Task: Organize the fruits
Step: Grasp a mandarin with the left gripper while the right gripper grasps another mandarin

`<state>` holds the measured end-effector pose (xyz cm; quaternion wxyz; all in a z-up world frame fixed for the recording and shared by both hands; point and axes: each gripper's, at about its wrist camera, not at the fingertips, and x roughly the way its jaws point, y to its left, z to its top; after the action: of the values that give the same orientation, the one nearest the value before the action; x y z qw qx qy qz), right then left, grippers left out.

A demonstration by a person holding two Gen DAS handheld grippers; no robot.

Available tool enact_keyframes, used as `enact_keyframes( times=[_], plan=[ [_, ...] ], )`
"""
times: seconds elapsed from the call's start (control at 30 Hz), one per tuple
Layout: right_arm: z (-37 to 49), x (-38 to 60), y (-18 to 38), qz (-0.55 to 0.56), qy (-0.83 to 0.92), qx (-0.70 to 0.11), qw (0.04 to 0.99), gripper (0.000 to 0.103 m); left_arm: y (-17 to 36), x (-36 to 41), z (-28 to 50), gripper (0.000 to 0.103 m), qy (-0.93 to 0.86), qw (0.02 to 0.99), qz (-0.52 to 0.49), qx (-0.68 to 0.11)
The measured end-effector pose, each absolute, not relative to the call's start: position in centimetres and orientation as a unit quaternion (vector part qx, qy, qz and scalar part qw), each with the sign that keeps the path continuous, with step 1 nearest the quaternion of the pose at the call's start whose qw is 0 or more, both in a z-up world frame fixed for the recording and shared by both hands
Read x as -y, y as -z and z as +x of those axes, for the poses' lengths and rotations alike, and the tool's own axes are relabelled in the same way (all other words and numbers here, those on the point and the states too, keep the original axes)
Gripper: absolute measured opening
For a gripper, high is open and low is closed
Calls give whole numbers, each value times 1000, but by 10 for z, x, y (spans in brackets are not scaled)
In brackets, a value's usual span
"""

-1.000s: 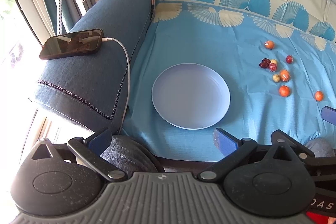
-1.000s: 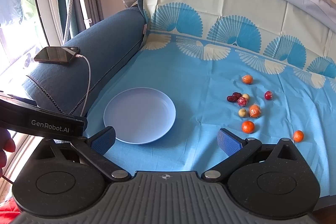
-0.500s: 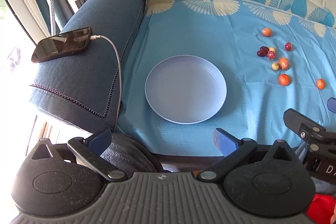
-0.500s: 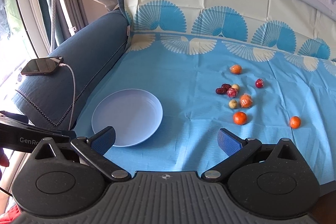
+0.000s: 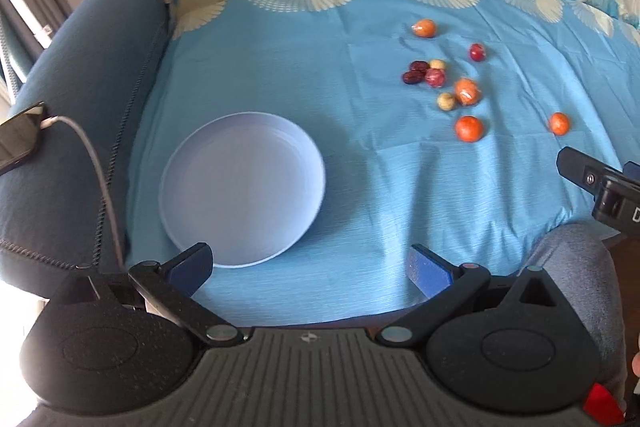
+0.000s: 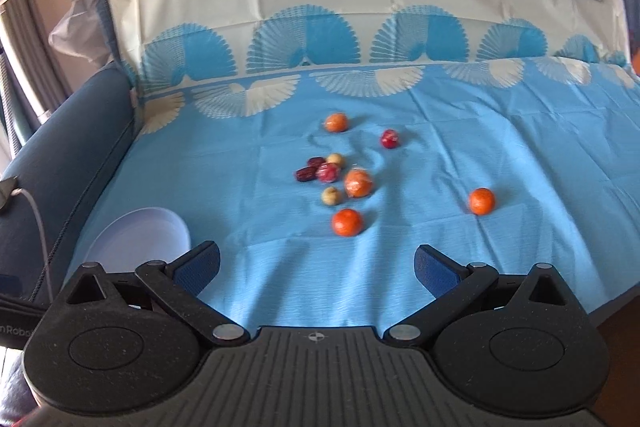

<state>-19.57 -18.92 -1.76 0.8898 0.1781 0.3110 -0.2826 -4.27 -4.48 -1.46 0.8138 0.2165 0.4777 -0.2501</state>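
**Fruits scattered on the cloth, plate bare**

A loose cluster of small fruits (image 6: 336, 179) is seen on the blue patterned cloth (image 6: 500, 155), well apart from the pale plate (image 5: 242, 187) to its left. One orange fruit (image 6: 481, 201) is set off to the right of the cluster, and another (image 6: 336, 122) lies behind it. Nothing is held by the plate. The left gripper (image 5: 310, 267) is spread wide above the plate's near rim, with nothing between its fingers. The right gripper (image 6: 318, 267) is likewise spread wide and empty, just short of the nearest orange fruit (image 6: 347, 222). A phone (image 5: 18, 137) on a cable is laid on the dark blue armrest (image 5: 80, 87).
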Motion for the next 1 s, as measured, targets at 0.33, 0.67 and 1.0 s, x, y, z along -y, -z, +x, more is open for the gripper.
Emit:
enact_keyframes(
  times=[0.33,0.67,1.0],
  plan=[
    [-201,314,72,190,368,-296,861,102,78,186,-23,103,329,777,236,-482],
    [-157,400,157,226,393,-360,816,98,155,278,19,103,314,770,230,-505],
    [-138,410,176,183,402,-366,819,48,169,292,19,38,351,750,228,-512]
  ],
)
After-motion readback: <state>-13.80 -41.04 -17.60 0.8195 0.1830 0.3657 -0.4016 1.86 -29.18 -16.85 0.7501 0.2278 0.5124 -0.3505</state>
